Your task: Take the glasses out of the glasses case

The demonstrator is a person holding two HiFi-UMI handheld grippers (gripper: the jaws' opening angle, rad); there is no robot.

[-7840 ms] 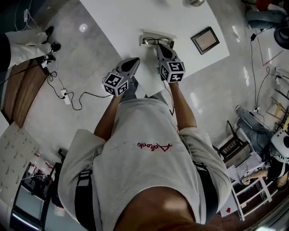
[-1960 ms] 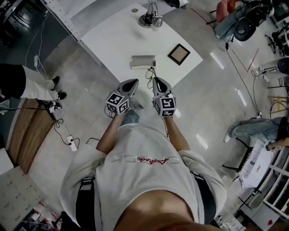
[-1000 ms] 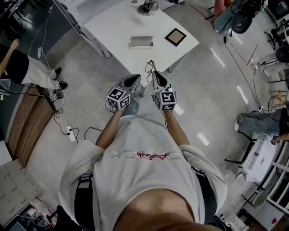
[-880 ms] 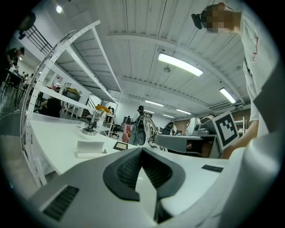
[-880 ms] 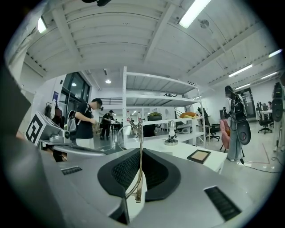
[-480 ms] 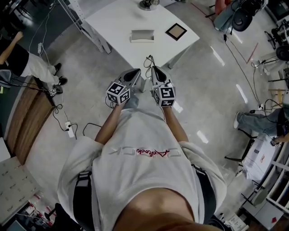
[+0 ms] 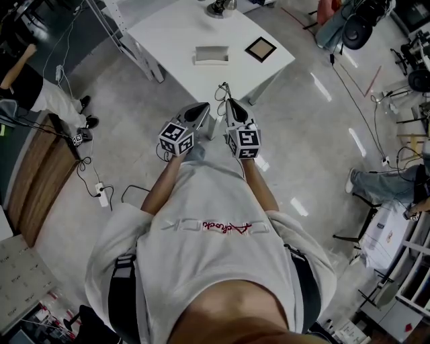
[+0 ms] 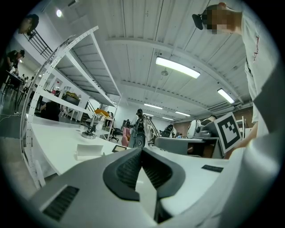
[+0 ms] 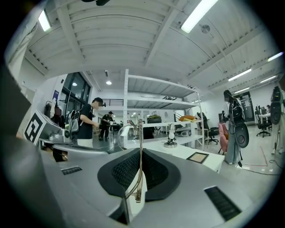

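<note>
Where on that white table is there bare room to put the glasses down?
The widest bare patch of the table lies between the glasses case and the near corner. Another runs from the case to the left edge. The far side is more crowded: case, dark square frame and metal stand.

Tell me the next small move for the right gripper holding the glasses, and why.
Probably reach forward and set the glasses on the table beside the glasses case: the right gripper pinches one temple in its jaws, well short of the case.
</note>
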